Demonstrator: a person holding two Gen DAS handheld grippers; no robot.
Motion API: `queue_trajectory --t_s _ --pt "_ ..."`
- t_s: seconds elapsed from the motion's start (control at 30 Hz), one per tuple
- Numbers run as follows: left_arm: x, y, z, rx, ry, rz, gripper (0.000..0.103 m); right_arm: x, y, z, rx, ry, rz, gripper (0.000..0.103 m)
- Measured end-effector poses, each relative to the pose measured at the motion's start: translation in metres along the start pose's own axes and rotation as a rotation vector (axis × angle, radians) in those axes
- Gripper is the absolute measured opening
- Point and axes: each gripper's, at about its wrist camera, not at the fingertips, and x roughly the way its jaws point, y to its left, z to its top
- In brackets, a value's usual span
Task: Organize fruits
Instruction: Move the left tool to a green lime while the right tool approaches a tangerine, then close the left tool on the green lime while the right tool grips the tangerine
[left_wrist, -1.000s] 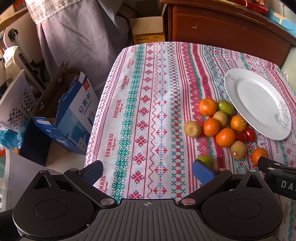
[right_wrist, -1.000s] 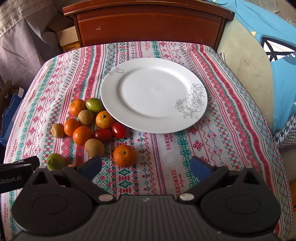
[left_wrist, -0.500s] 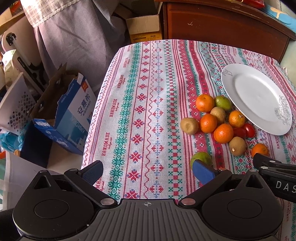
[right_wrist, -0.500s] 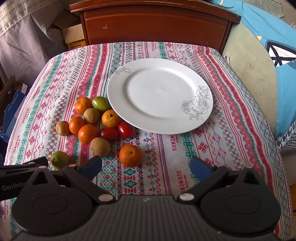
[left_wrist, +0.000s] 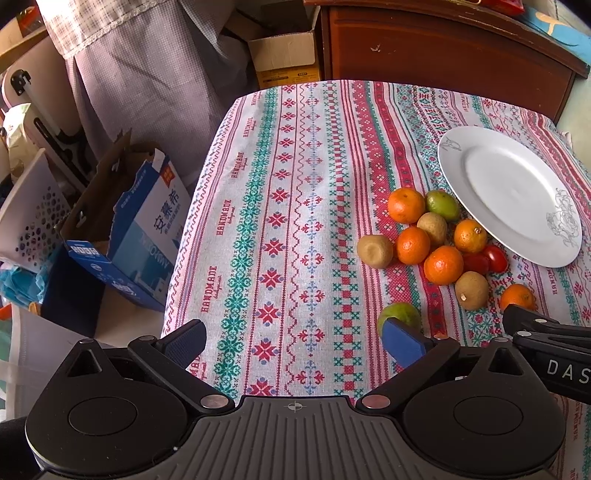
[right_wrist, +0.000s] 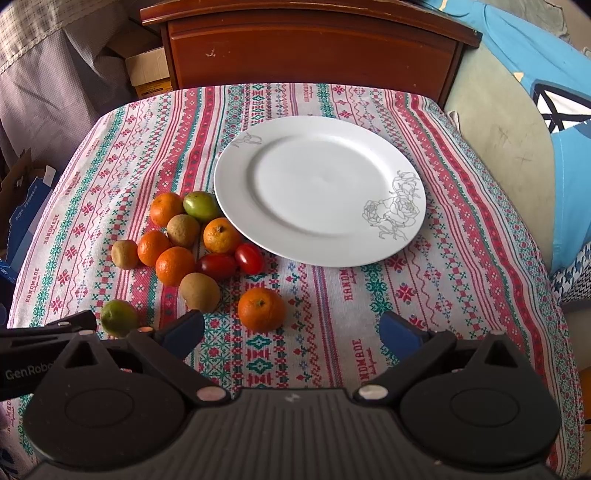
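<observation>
Both tools spread, gripping nothing: left tool (left_wrist: 291, 341), right tool (right_wrist: 291, 328). Lone orange (right_wrist: 261, 309) sitting lower centre, plate (right_wrist: 236, 184) waiting bare. Risk: round fruit rolling off pads, scattering cluster.

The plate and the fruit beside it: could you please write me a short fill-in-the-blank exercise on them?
1. The white plate holds ____ fruit.
2. Beside the plate lie two red ____, touching each other.
3. The orange nearest the right gripper lies ____ from the pile of fruit.
4. The jaws of both the right gripper and the left gripper stand ____.

Missing words: no; tomatoes; apart; open
</observation>
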Motion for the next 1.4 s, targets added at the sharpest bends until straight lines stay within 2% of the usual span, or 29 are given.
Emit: queue_trajectory --t_s 0.33,0.47,0.6,0.7,0.87,1.03,1.2,1.4 --pt "0.000 -0.001 -0.003 -0.004 0.001 -0.026 0.100 -0.002 -0.002 -0.003 -0.006 -0.004 -0.001 0.100" --pt "-0.001 0.002 -0.006 -0.001 -0.011 -0.071 0.100 -0.004 -0.007 -0.006 -0.029 -0.028 0.021 0.098" --pt "-0.004 0.008 -0.008 0.009 -0.039 -0.085 0.101 -0.008 -0.022 -0.014 -0.021 -0.060 0.101 0.091" --pt "-0.002 0.016 -0.009 0.001 -0.046 -0.103 0.101 -0.012 -0.033 -0.024 -0.024 -0.089 0.163 0.090" --pt "-0.002 0.021 -0.017 0.008 -0.068 -0.168 0.100 -0.012 -0.036 -0.043 -0.070 -0.147 0.205 0.083" --pt "-0.002 0.011 -0.025 0.056 -0.112 -0.197 0.099 -0.005 -0.036 -0.050 -0.059 -0.171 0.241 0.070" --pt "0.000 0.003 -0.029 0.081 -0.138 -0.221 0.091 -0.001 -0.029 -0.047 -0.085 -0.216 0.243 0.059" --pt "0.002 -0.004 -0.031 0.095 -0.168 -0.245 0.081 0.010 -0.028 -0.044 -0.073 -0.210 0.248 0.047"
